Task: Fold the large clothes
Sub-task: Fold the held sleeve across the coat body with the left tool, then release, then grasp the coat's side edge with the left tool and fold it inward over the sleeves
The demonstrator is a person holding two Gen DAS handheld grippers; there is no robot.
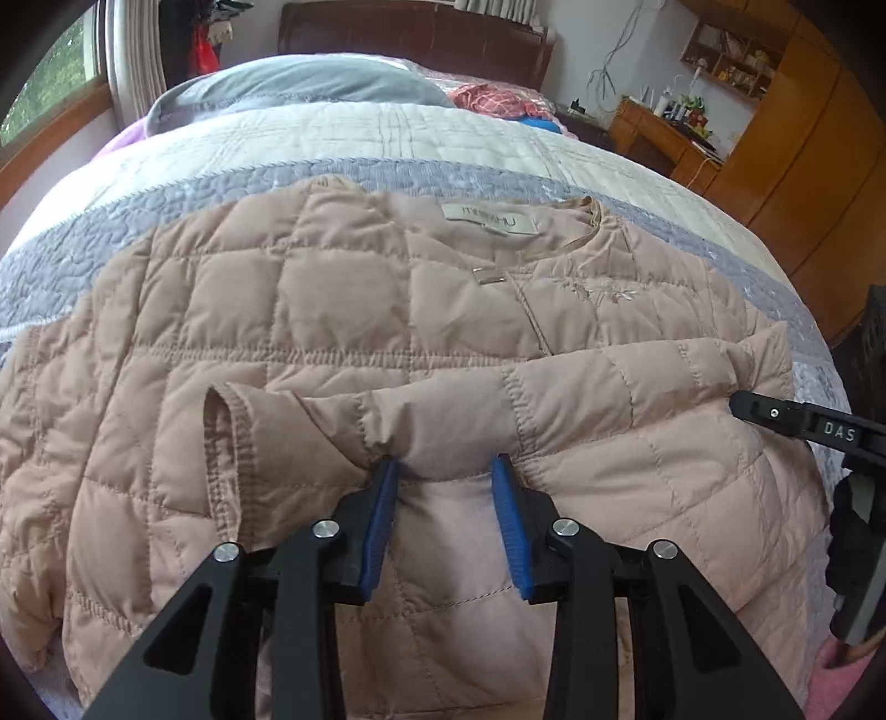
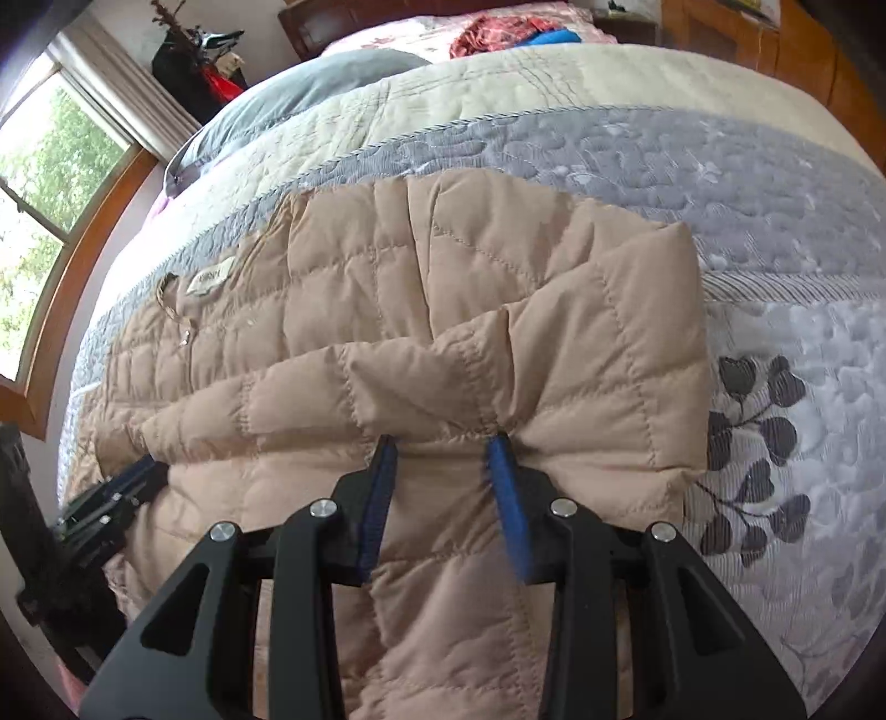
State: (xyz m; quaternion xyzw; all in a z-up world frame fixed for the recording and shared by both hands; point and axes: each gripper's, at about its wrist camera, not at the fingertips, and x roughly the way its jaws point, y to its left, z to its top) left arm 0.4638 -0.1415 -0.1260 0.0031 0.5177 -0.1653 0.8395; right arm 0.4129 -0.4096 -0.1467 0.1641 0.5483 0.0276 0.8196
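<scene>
A beige quilted jacket (image 1: 343,310) lies spread on the bed, collar and label away from me. One sleeve (image 1: 554,387) is folded across its front. My left gripper (image 1: 446,462) has its blue fingers apart, tips touching the sleeve's near edge. My right gripper (image 2: 443,440) also has its fingers apart, tips against the folded sleeve near the shoulder (image 2: 581,354). The jacket fills the right wrist view (image 2: 360,310) too. The right gripper shows at the right edge of the left wrist view (image 1: 808,423); the left gripper shows at the left of the right wrist view (image 2: 127,487).
The bed has a grey and cream quilt (image 1: 387,138) with a grey pillow (image 1: 299,83) at the head. A dark wooden headboard (image 1: 415,33), a window (image 2: 50,166) on the left, and wooden cabinets (image 1: 803,166) on the right surround it.
</scene>
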